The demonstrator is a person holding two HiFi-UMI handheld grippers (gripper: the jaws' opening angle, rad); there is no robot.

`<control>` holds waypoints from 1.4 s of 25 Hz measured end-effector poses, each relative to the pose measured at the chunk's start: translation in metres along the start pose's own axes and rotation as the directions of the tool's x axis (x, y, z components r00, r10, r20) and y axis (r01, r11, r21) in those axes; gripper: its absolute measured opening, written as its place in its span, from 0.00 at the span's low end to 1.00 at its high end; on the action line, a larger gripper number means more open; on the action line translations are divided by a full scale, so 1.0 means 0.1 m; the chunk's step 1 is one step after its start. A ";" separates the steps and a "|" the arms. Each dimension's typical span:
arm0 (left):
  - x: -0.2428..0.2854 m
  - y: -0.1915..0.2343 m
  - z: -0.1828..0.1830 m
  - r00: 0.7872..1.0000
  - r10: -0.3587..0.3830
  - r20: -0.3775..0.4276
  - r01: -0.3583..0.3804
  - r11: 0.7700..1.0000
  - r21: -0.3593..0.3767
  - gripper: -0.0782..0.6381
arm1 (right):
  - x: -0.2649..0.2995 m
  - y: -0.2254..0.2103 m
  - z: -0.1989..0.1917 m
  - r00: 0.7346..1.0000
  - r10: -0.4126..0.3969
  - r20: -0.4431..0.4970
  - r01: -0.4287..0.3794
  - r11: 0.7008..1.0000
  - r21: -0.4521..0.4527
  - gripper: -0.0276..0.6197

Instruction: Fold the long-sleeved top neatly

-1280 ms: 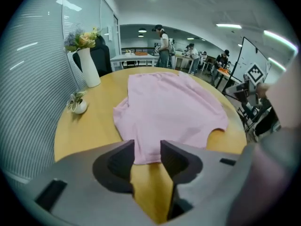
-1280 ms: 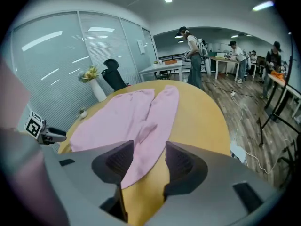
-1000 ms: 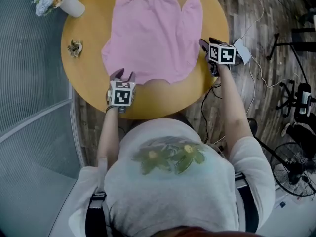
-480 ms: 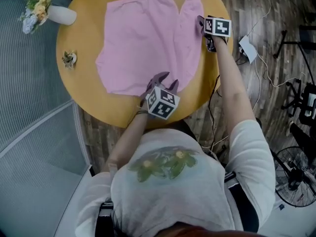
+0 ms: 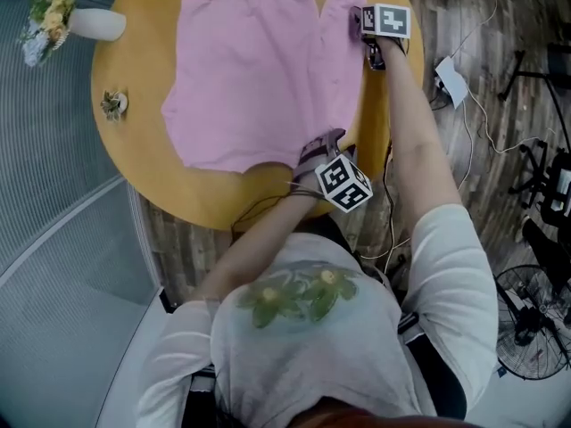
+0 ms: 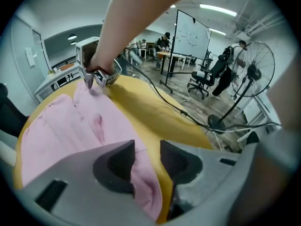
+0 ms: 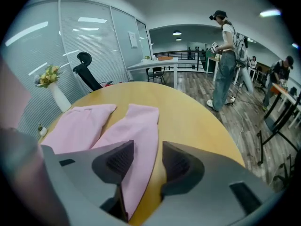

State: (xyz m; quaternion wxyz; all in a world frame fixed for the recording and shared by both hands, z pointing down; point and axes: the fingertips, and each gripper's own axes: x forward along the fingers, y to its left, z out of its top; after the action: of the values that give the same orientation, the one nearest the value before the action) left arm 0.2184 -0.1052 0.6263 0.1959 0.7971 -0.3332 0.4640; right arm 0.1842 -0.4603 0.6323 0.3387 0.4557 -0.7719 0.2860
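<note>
The round yellow table (image 5: 165, 190) carries the pink long-sleeved top (image 5: 250, 69), spread flat with its hem toward the person and one sleeve (image 5: 343, 56) laid lengthwise along its right side. Both hands have shifted in the last second. The left gripper (image 5: 319, 145) has crossed from the hem's left corner to its right corner; its fingers stand apart over a small bunch of hem, not pinching it. The right gripper (image 5: 363, 27) has gone from the table's near right edge up to the far stretch of the sleeve; its fingers are also released, the sleeve's edge lying below the gap. By my reading, the pair is lining up along the right side (hem corner and sleeve together) for a lengthwise fold inward; nothing is gripped yet. No brand or wording is legible; only black-and-white square markers on each gripper's cube (image 5: 343, 184); whiteboard marks in the left gripper view are too small to read.
</note>
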 end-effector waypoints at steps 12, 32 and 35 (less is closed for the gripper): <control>-0.09 0.14 0.03 0.999 0.002 0.048 -0.001 1.000 -0.027 0.17 | -0.59 -0.59 0.23 0.983 -0.089 0.161 0.068 0.989 0.134 0.09; -0.81 0.34 -0.35 0.974 -0.058 0.219 0.102 0.975 -0.196 0.13 | -2.51 0.07 0.63 0.828 -0.063 0.558 0.070 0.998 0.009 0.09; -1.06 0.72 -0.61 0.975 0.042 0.220 0.004 0.979 -0.205 0.13 | -2.67 0.81 0.64 0.809 0.045 0.586 0.053 0.987 -0.150 0.09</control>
State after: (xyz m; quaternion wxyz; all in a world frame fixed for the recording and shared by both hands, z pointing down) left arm 0.0931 -0.0809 0.5642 0.2339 0.8165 -0.4065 0.3368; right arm 0.1894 -0.3383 0.3738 0.1197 0.4947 -0.8581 0.0679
